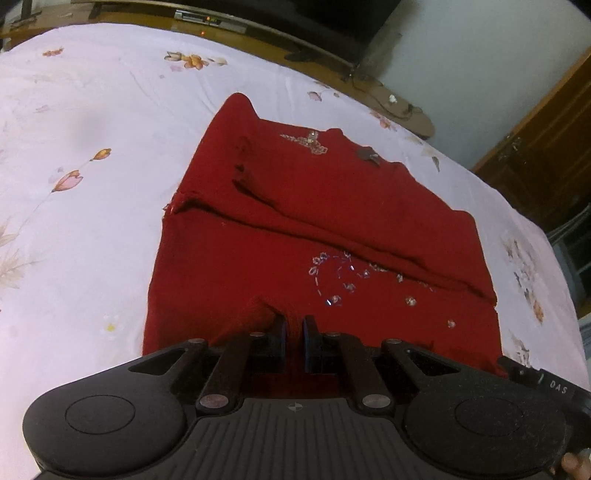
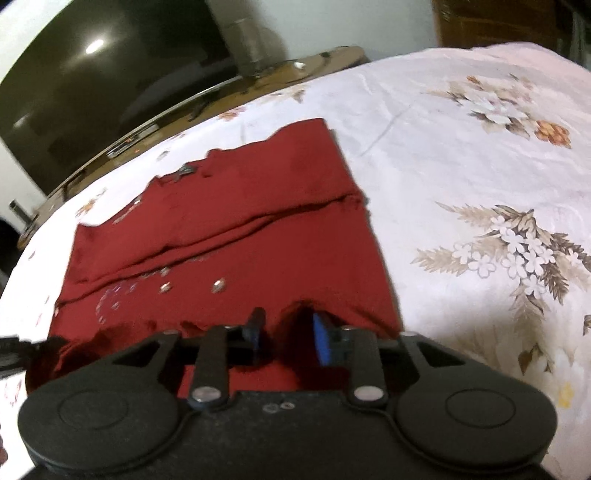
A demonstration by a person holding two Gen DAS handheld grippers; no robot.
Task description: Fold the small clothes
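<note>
Red cloth is pinched in your left gripper [image 1: 293, 326]: its two blue pads are almost together, and a little ridge of the top [image 1: 295, 229] is bunched up between them at the near edge. Your right gripper [image 2: 286, 330] has its pads apart, with a dark gap between them. The near edge of the cloth lies in that gap, but the pads do not press on it. This view is a bit blurry, so you cannot see the edge clearly. The top is spread on the sheet [image 1: 92, 184], close to you, and it is folded over once, so a long crease runs across its middle. Shiny beads [image 1: 334, 275] dot the part nearest you, and more sit up near the far edge. The sheet is pale with flowers [image 2: 517, 251] printed on it, and it reaches out on both sides of the top. Past the bed stands a low wooden stand [image 1: 258, 33] with a big dark TV [image 2: 110, 85] on it. A brown wooden cupboard [image 1: 546, 155] is off to the right side.
</note>
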